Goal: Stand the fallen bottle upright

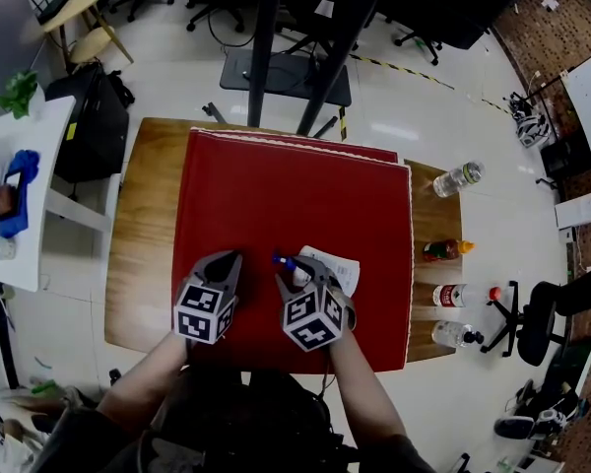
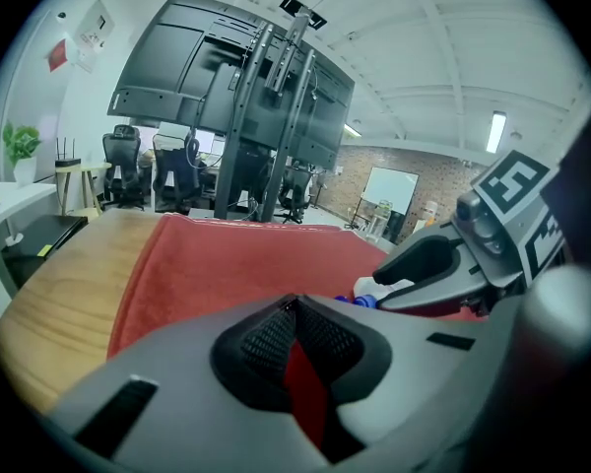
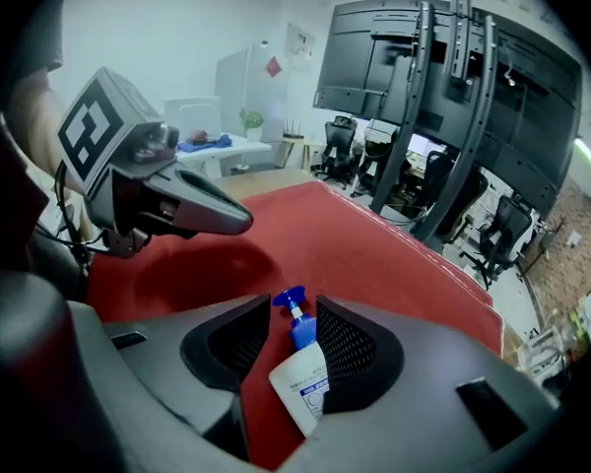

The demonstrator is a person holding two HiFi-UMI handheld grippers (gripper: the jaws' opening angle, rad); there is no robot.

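Left gripper (image 2: 291, 304): jaws closed with nothing between them, over the red cloth (image 1: 276, 185) near the front edge of the table (image 1: 143, 215). Right gripper (image 3: 294, 313), just beside it: jaws apart, straddling the white pump bottle (image 3: 303, 387). The bottle appears to lie on its side on the cloth, blue pump head pointing away from the gripper. Four other bottles (image 1: 460, 177) lie along the table's right edge.

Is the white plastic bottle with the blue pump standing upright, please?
No, the white plastic bottle lies on its side on the red cloth.
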